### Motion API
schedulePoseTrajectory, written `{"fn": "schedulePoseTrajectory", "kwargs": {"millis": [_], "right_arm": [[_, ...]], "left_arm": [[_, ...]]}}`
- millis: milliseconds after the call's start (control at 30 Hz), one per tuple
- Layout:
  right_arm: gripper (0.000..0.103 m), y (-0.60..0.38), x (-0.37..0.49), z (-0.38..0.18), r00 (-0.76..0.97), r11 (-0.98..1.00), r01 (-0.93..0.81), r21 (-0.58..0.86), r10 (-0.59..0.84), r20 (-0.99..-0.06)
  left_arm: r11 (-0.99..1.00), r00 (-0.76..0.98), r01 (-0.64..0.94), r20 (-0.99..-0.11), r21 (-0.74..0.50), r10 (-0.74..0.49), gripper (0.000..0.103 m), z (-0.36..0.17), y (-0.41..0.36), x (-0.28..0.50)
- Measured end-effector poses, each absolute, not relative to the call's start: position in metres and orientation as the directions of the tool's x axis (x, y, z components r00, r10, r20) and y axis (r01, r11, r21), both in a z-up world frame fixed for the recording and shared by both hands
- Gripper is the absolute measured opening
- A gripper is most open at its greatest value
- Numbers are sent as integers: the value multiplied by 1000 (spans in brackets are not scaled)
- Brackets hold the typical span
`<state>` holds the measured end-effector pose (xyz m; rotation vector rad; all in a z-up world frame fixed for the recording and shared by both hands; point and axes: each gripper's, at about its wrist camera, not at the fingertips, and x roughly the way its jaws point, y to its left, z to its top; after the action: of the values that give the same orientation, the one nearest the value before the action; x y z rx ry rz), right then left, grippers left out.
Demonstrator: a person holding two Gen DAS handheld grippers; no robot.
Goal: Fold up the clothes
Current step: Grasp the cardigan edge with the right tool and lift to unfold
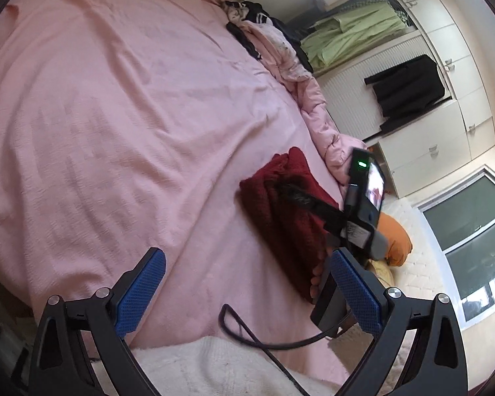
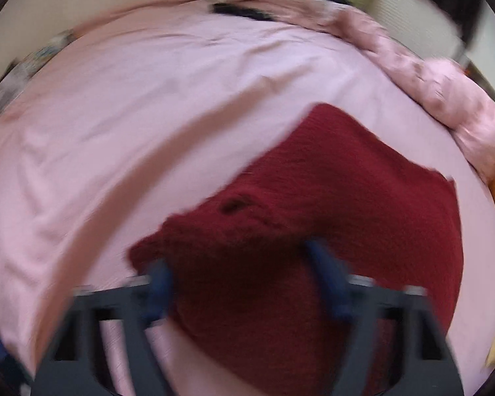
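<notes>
Dark red knitwear, a folded sweater [image 2: 330, 204], lies on a pink bedspread [image 2: 122, 132] near the bed's right side; in the blurred right wrist view its bunched near edge sits between the blue pads of the right gripper [image 2: 244, 270], whose fingers stand apart on either side of the cloth, though the blur hides whether they press it; from the left wrist view the sweater [image 1: 280, 204] appears as a compact bundle, with the right gripper's black body and green-lit screen [image 1: 363, 194] at its far edge; the left gripper [image 1: 247, 283] hovers over bare bedspread [image 1: 115, 115], its blue-padded fingers spread wide and holding nothing; a black cable [image 1: 247, 333] loops over a white fleecy cloth [image 1: 198, 363] below; a crumpled pink quilt [image 1: 313, 105] and a heap of dark clothes [image 1: 257, 16] line the bed's far edge; an orange cushion [image 1: 396, 237] lies beyond; cream wardrobes [image 1: 445, 66] carry a hanging black garment [image 1: 409, 85].
</notes>
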<state>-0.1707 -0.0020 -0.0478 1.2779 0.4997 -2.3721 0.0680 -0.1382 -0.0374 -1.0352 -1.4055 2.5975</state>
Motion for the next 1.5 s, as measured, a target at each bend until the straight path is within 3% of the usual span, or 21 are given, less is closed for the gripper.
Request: {"fn": "schedulePoseTrajectory", "kwargs": {"millis": [33,133,333,533,733,900,933,1133,1267,1400,1500], "right_arm": [[35,7,-174,-44,-499,-874,480,-75,-201,-843],[28,36,-184,-31,-487,-904,424,54,-278,-828],[25,111,-189,20,-576,-921,302,246,-382,-723],[25,253,-173,49,-690,-910,101,402,-355,-631],[25,418,-116,34,-765,-863,-150,482,-207,-610],[25,500,-97,-72,-669,-714,-337,614,-277,-689],[32,505,-90,-91,-676,-682,-341,646,-300,-673],[33,534,-61,-118,-741,-566,-283,774,-384,-551],[34,543,-48,-111,-734,-540,-361,760,-337,-589],[42,542,-18,-64,-706,-616,-569,545,27,-708],[42,509,-30,-33,-760,-744,-401,534,-56,-647]], "left_arm": [[-590,-784,287,-539,-754,308,101,-38,-140,68],[-583,-786,287,-535,-760,310,101,-41,-143,69],[-589,-782,297,-546,-751,301,101,-42,-144,69],[-601,-778,306,-557,-739,289,101,-42,-141,68],[-627,-769,320,-581,-711,266,101,-41,-135,65],[-656,-760,332,-605,-677,239,101,-38,-129,63],[-659,-758,337,-609,-672,234,101,-37,-129,63],[-690,-746,352,-635,-632,201,101,-33,-120,62],[-698,-740,358,-644,-620,192,101,-33,-120,62],[-706,-733,362,-654,-608,187,101,-32,-118,61],[-712,-729,363,-659,-602,185,101,-31,-116,60]]}}
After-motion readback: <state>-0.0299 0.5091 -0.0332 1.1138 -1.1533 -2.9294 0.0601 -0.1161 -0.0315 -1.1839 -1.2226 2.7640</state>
